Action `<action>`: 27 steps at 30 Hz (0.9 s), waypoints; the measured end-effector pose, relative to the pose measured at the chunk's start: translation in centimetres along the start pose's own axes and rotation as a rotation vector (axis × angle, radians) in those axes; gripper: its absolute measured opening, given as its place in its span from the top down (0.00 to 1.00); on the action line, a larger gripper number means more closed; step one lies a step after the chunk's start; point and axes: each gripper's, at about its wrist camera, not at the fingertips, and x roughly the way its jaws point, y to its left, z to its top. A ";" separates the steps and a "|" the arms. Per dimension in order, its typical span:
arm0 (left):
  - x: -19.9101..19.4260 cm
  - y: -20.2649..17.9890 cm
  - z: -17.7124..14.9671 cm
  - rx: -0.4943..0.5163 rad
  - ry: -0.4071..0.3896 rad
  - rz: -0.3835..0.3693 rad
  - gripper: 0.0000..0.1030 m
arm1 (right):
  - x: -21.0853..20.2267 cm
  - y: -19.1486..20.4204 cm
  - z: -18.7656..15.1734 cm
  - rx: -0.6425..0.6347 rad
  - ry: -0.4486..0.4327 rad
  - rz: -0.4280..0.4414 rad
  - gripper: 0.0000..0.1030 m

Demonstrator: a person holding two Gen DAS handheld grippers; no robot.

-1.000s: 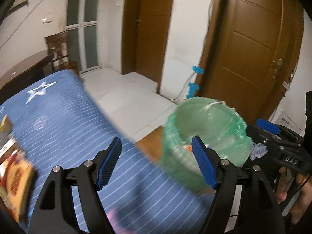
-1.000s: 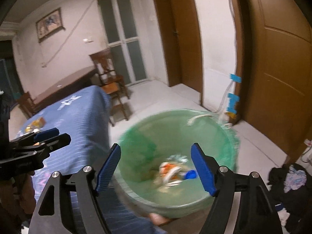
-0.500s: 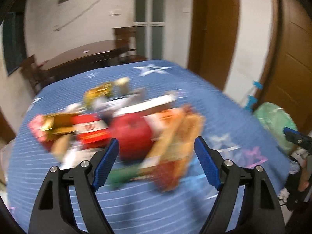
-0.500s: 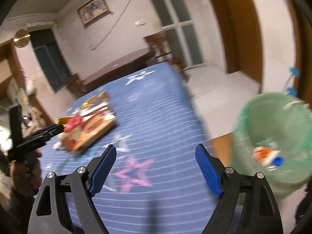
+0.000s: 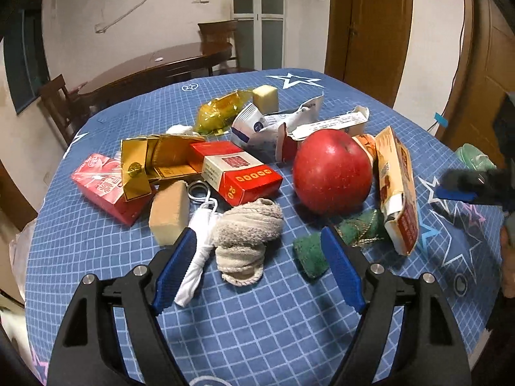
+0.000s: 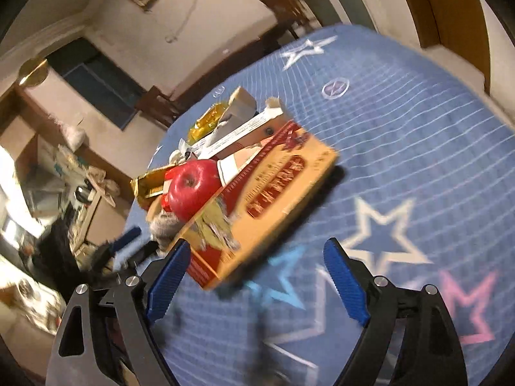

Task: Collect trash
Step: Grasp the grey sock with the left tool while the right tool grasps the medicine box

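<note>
A pile of trash lies on the blue star-patterned tablecloth (image 5: 257,315): a red apple (image 5: 331,170), an orange snack box (image 5: 397,189), a red cigarette pack (image 5: 241,173), gold wrappers (image 5: 154,157), a red carton (image 5: 106,186), a rolled beige cloth (image 5: 248,231), a green scrap (image 5: 309,254) and white packaging (image 5: 273,122). My left gripper (image 5: 257,271) is open and empty, just short of the beige cloth. My right gripper (image 6: 254,283) is open and empty, near the orange snack box (image 6: 273,199) and the apple (image 6: 191,185). It also shows in the left wrist view (image 5: 457,193).
The green bin bag (image 5: 474,157) peeks past the table's right edge. A dark wooden table (image 5: 154,67) and chairs (image 5: 219,38) stand behind. Brown doors (image 5: 367,25) are at the right. A tan sponge block (image 5: 169,212) and a white cord (image 5: 199,257) lie by the left fingers.
Both grippers have swung from the green bin to the table. The left one has closed in on the trash pile; the right one now faces the snack box.
</note>
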 end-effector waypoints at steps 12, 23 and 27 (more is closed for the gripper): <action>1.3 1.3 0.2 -0.004 0.012 -0.079 0.26 | 7.9 2.9 3.3 0.114 0.023 -0.116 0.16; 2.4 1.0 0.1 -0.013 0.029 -0.084 0.53 | 5.7 2.7 1.3 0.039 -0.036 -0.038 0.28; 2.3 0.7 -0.2 -0.018 0.022 -0.062 0.55 | 3.3 2.8 0.2 -0.055 -0.081 -0.054 0.29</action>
